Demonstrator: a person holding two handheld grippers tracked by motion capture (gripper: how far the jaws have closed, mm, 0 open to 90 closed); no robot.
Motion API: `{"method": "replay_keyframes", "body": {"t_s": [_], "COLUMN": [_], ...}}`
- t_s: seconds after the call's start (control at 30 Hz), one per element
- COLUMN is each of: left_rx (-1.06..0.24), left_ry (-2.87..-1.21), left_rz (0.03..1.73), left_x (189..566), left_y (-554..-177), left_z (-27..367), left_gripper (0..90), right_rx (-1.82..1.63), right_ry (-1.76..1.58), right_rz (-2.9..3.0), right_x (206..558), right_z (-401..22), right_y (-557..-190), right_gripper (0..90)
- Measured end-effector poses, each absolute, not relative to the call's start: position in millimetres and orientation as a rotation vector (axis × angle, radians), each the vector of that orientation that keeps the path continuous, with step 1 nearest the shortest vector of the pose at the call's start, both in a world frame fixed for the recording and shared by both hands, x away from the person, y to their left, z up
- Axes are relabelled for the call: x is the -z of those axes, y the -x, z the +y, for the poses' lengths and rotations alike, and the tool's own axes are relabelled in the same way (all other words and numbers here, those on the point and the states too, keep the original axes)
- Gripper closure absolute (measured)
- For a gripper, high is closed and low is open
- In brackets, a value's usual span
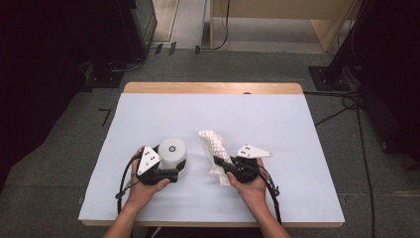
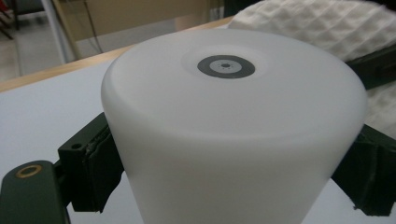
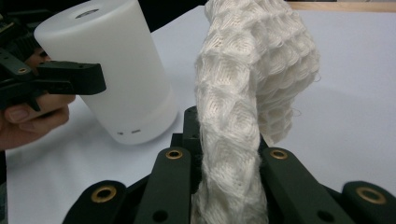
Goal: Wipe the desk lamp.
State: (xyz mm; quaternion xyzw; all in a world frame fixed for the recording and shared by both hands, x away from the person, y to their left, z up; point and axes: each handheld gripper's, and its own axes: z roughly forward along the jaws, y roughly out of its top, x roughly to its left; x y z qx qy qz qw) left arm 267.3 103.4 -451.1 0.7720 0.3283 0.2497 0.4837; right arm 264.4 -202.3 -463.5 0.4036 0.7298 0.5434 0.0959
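Black jaws of the left gripper [image 1: 171, 171] stand either side of the white canister [image 1: 172, 154], low on its wall. In the left gripper view the pads [image 2: 100, 172] lie against both flanks of the canister [image 2: 233, 135], so it reads as a wide grip on the body; whether they press firmly cannot be told. The canister stands upright on the table [image 1: 148, 114], left of centre and near the front edge. A small dark ring [image 2: 226, 66] sits at the middle of its closed top. Nothing of its contents can be seen.

Jaws of the right gripper [image 1: 223, 166] are closed tight on a white waffle-knit cloth [image 1: 214, 148]. In the right gripper view the cloth [image 3: 243, 107] rises from between the jaws as a bunched column and folds over at its top. From above, the rest trails to the far side of the gripper and lies on the table just right of the canister, apart from it.

Judgement: the left gripper steadies the canister so it will not slide or tip, while the right holds the cloth bunched as a wiping pad. The grip low on the wall leaves the top and upper sides free for the cloth. The cloth has not yet met the canister.
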Motion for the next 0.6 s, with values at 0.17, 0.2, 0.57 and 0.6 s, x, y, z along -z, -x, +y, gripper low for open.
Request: {"method": "replay_keyframes", "body": {"t_s": [0.17,0.2,0.57,0.6], "left_rx": [-0.610,-0.612,-0.631,-0.620], "left_ry": [-1.938,-1.944,-1.952,-1.954], "left_rz": [0.770,0.763,0.692,0.679], "left_x": [454.3,453.8,454.1,454.3], "left_y": [-269.8,-270.4,-274.5,-274.2], "left_z": [97.4,95.1,65.4,62.4], "left_gripper": [9.1,9.2,9.1,9.1], "right_rx": [-1.608,-1.608,-1.651,-1.647], "right_ry": [-1.193,-1.191,-1.148,-1.126], "right_rz": [2.165,2.166,2.101,2.092], "right_x": [463.7,463.5,441.1,436.3], "right_z": [-201.3,-201.2,-207.8,-208.5], "right_y": [-264.7,-264.3,-258.3,-256.6], "right_gripper": [79.1,79.1,79.3,79.3]}}
